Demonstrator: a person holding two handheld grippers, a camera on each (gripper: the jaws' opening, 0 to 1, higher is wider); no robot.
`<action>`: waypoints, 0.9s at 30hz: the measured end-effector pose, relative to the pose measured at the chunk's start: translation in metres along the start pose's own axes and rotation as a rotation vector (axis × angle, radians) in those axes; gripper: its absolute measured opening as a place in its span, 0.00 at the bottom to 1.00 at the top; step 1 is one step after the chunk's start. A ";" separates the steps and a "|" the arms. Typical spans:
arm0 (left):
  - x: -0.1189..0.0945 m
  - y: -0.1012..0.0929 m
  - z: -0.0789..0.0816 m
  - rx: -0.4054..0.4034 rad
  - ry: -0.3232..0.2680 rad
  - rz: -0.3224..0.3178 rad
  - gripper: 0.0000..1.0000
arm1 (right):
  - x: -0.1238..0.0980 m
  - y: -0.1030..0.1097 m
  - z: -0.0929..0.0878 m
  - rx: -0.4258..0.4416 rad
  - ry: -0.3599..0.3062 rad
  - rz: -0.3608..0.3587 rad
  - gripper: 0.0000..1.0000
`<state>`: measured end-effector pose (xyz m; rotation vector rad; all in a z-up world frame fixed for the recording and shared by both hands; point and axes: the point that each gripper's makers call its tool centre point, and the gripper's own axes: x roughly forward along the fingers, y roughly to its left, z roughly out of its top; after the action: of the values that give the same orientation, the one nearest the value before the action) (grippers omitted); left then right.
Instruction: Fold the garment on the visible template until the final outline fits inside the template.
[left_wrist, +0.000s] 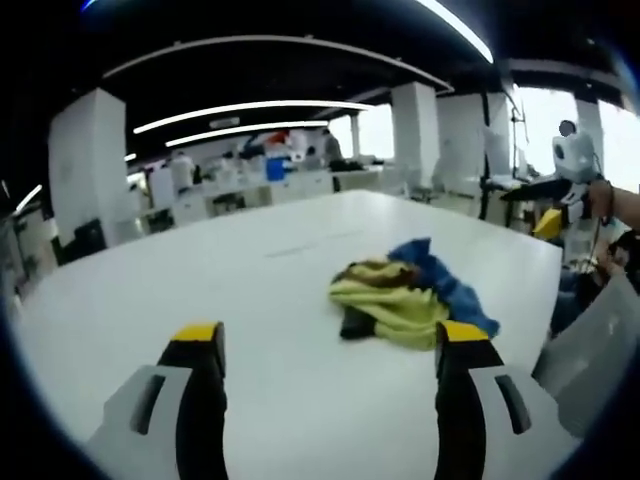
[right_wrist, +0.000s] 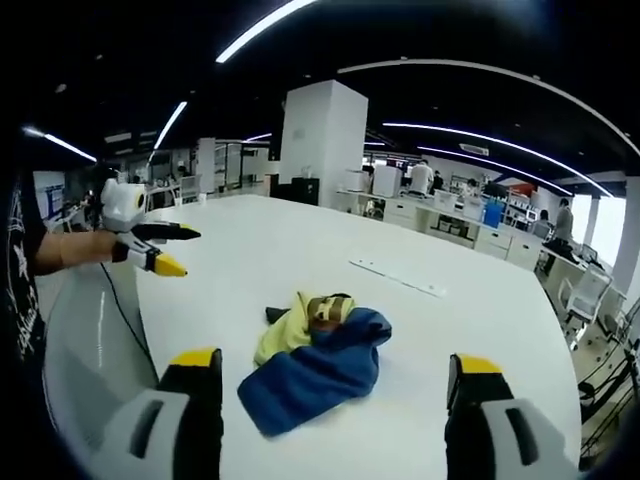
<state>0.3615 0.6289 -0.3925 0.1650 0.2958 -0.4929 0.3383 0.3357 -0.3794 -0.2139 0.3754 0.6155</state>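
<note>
A crumpled garment (left_wrist: 410, 295) of yellow-green, blue and dark cloth lies bunched on the white table (left_wrist: 200, 270). My left gripper (left_wrist: 330, 340) stands open just short of it, nothing between its jaws. In the right gripper view the same garment (right_wrist: 320, 360) lies blue side nearest, and my right gripper (right_wrist: 335, 362) hangs open over its near edge. A hand holds the left gripper (right_wrist: 165, 250) at the far left, jaws apart. The right gripper (left_wrist: 545, 205) comes in at the far right, also held by a hand. A faint pale strip (right_wrist: 398, 275) marks the table behind the garment.
The table (right_wrist: 480, 320) ends close to the person on one side and runs far beyond the garment. White pillars (right_wrist: 320, 140), desks and several people stand in the background. An office chair (right_wrist: 585, 290) stands past the table's right edge.
</note>
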 end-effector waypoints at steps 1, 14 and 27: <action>0.001 0.001 0.001 0.005 -0.001 -0.001 0.78 | 0.002 -0.002 -0.001 0.001 0.004 -0.002 0.88; 0.051 0.008 0.003 -0.033 0.000 -0.062 0.63 | 0.035 0.000 -0.002 -0.035 0.000 0.095 0.63; 0.098 0.006 -0.004 -0.010 0.028 -0.114 0.52 | 0.074 0.005 -0.014 0.055 0.015 0.152 0.41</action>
<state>0.4461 0.5921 -0.4275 0.1457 0.3368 -0.6023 0.3869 0.3738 -0.4225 -0.1379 0.4249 0.7528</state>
